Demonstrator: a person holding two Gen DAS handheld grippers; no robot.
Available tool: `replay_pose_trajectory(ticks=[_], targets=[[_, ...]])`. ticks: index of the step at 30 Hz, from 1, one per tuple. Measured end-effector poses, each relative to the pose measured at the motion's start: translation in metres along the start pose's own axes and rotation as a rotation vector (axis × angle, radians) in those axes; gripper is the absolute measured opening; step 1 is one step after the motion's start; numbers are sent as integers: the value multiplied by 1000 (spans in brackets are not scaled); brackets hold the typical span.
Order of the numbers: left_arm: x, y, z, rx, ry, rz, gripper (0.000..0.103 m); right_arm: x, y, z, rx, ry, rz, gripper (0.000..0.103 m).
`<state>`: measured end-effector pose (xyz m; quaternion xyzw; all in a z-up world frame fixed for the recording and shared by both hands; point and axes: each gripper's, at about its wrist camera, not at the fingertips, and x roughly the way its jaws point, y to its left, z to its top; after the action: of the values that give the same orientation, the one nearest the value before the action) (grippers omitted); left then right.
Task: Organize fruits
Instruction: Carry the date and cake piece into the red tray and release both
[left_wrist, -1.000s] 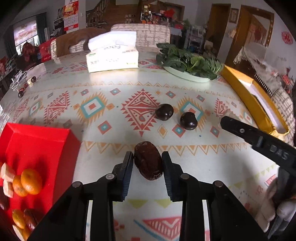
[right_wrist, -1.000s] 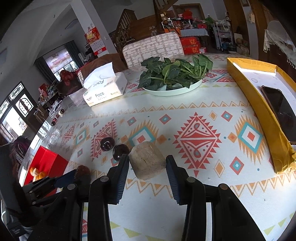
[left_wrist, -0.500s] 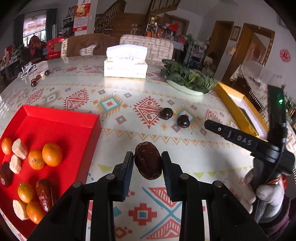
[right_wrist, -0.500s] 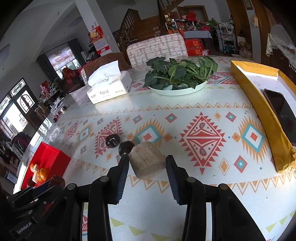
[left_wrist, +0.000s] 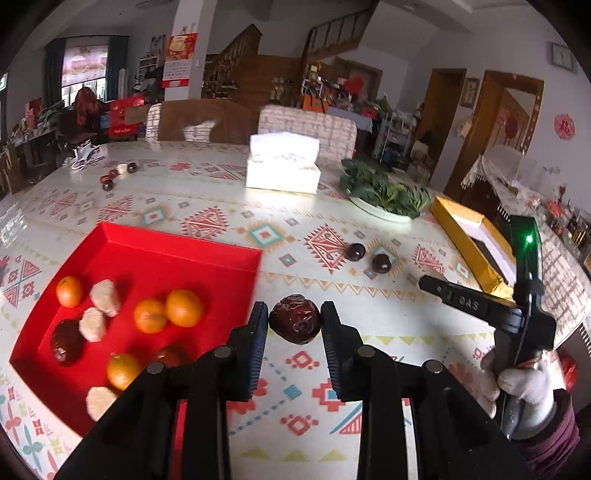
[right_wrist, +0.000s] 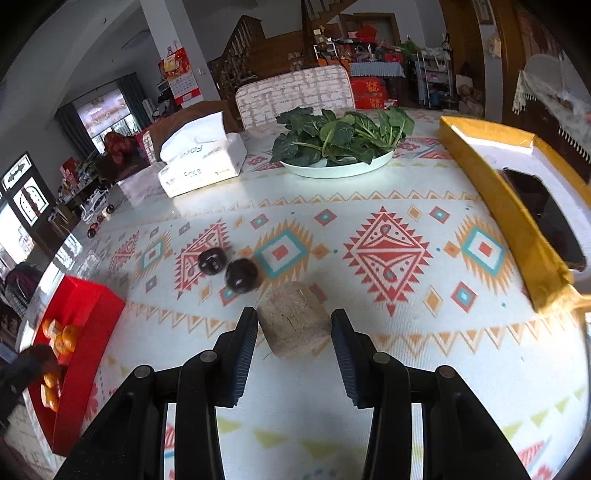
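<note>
Dates come first in the left wrist view: the left gripper (left_wrist: 294, 325) has its jaws clamped on a wrinkled brown date (left_wrist: 294, 323), held just right of the red tray (left_wrist: 184, 254), which contains oranges (left_wrist: 183, 307) and pale chunks (left_wrist: 105, 297). From the right wrist view, the right gripper (right_wrist: 294, 330) is clamped on a tan block (right_wrist: 293, 325), well right of that red tray (right_wrist: 85, 314), with two dark fruits (right_wrist: 242, 275) lying between them.

On the patterned tablecloth (right_wrist: 388, 247) a tissue box (right_wrist: 201, 162) sits left of a white plate (right_wrist: 332, 168) of greens (right_wrist: 343, 134), and a phone (right_wrist: 543, 218) lies in the yellow tray (right_wrist: 517, 229).
</note>
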<state>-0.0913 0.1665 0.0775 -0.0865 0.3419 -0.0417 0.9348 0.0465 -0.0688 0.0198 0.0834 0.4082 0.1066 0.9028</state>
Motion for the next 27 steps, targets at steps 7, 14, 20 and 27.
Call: replay_pose_trajectory(ticks=[7, 14, 20, 27], targets=[[-29, 31, -5, -28, -49, 20, 29, -43, 54, -9, -160, -59, -79, 45], [-48, 74, -5, -95, -88, 69, 29, -59, 117, -17, -299, -88, -55, 45], [-49, 109, -10, -155, -88, 119, 29, -64, 169, -26, -388, -92, 41, 45], [-45, 144, -15, -212, -72, 168, 29, -53, 216, -36, -457, -60, 164, 45]])
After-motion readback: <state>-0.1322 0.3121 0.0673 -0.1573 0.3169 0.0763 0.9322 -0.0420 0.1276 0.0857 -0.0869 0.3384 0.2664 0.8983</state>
